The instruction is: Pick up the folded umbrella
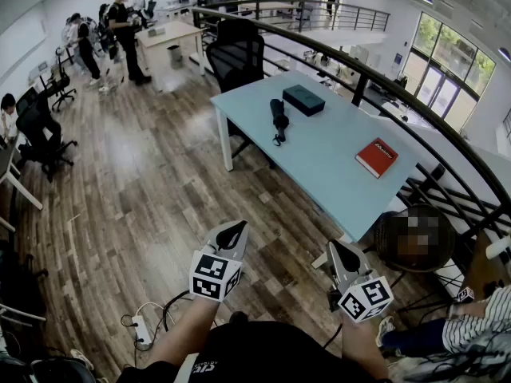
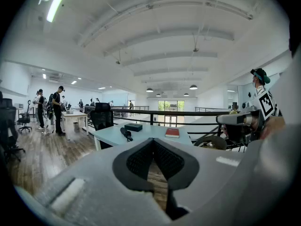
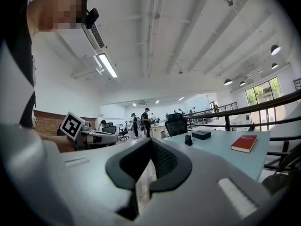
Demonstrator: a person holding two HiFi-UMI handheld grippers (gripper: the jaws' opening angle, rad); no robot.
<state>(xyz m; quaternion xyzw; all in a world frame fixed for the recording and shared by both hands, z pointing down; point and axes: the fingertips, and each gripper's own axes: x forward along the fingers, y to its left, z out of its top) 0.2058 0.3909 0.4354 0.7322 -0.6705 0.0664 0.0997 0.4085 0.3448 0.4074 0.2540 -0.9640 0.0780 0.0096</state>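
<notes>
The folded black umbrella (image 1: pixel 279 118) lies on the pale blue table (image 1: pixel 327 146), near its far left part, beside a dark box (image 1: pixel 304 100). It is small and distant in the left gripper view (image 2: pixel 126 133) and the right gripper view (image 3: pixel 188 140). My left gripper (image 1: pixel 231 234) and right gripper (image 1: pixel 345 255) hang over the wooden floor, well short of the table's near corner. The left gripper (image 2: pixel 153 140) has its tips together with nothing between them. So does the right gripper (image 3: pixel 151 141).
A red book (image 1: pixel 377 157) lies on the table's right side. A black office chair (image 1: pixel 236 54) stands behind the table, and a curved dark railing (image 1: pixel 383 86) runs along its right. A power strip with cables (image 1: pixel 142 329) lies on the floor. People stand at the far left.
</notes>
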